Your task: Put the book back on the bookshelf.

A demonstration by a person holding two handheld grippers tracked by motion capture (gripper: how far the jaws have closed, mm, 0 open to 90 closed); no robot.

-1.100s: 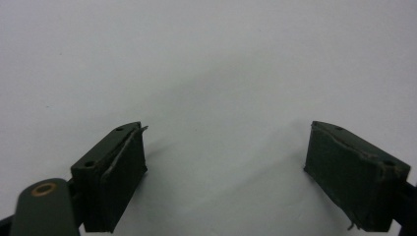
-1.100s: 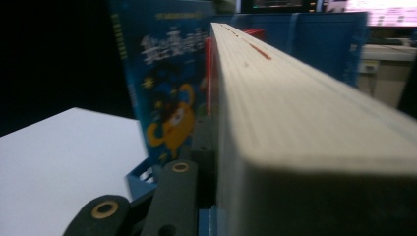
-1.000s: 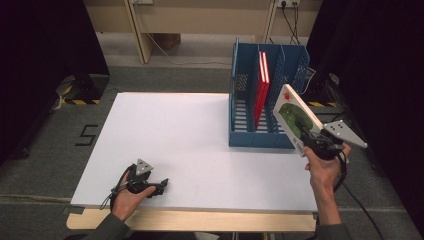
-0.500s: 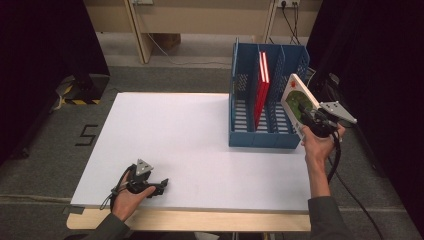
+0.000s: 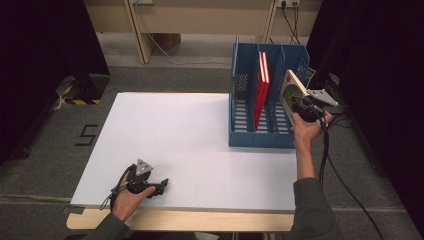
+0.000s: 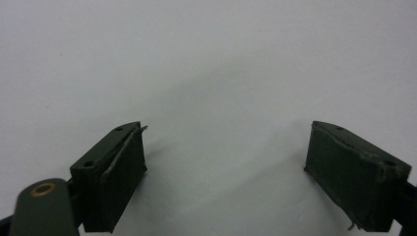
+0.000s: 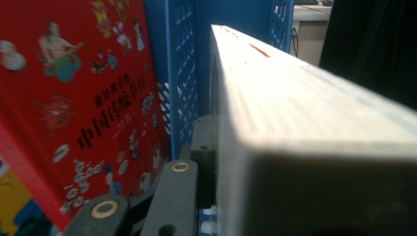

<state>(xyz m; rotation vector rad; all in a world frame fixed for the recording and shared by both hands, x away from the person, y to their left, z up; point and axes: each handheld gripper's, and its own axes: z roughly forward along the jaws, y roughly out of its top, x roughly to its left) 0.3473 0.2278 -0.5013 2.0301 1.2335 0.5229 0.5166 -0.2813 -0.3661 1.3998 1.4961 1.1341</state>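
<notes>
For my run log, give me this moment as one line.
right gripper: shut on white book, at blue rack | left gripper: open, on table

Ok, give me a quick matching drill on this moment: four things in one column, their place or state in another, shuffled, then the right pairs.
Things:
1. red picture book
2. white-edged book with green cover
3. left gripper
4. blue plastic slotted file rack

Places or states:
A. open, resting on the white table
B. standing at the table's right side
C. upright in the rack's middle slot
D. clamped by the right gripper at the rack's right slot

Pairs: 1-C, 2-D, 3-A, 4-B
</notes>
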